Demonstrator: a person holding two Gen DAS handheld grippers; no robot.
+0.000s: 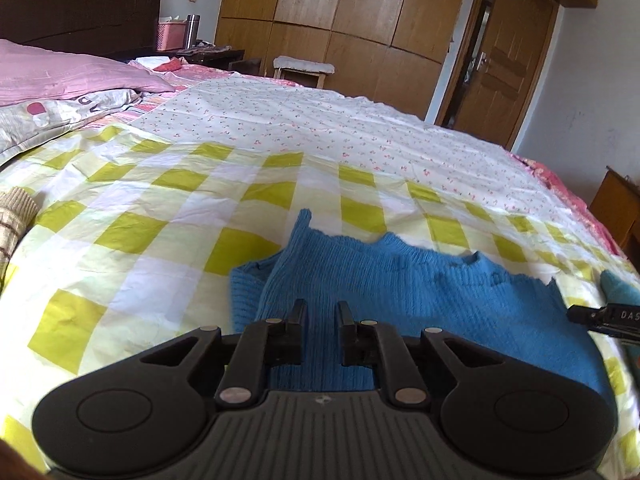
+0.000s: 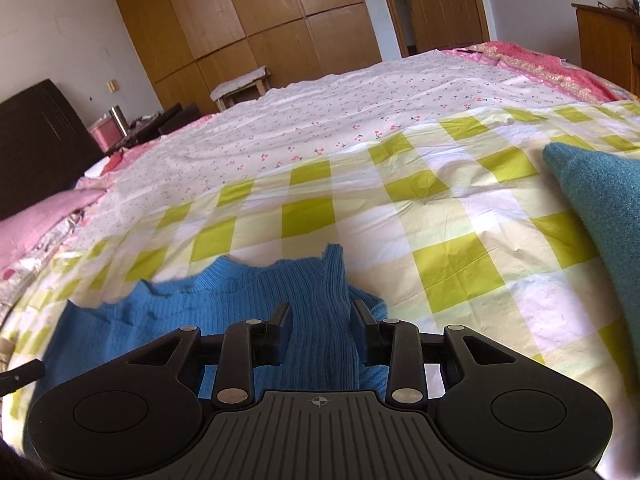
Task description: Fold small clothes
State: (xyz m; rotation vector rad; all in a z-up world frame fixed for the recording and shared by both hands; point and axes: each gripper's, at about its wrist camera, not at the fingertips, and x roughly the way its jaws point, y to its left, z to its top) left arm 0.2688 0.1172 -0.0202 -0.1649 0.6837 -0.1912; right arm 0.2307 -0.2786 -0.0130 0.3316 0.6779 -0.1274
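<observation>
On the checked bedsheet, the blue sweater lies crosswise low in both frames, my left hand-held gripper and right hand-held gripper parted, each straddling a folded-in sleeve.

Two hand-held grippers are in view: the left hand-held gripper and the right hand-held gripper, each with two fingers set apart.

Knitted garments number three: one bright blue sweater, one teal knit piece at the right, and one beige striped knit piece at the far left edge.

There is one bed, carrying two sheets: one green-checked sheet and one cherry-print sheet. One pink pillow lies at its head.

Beyond the bed stand one stool, one pink basket, one steel flask, one wardrobe and one door.
</observation>
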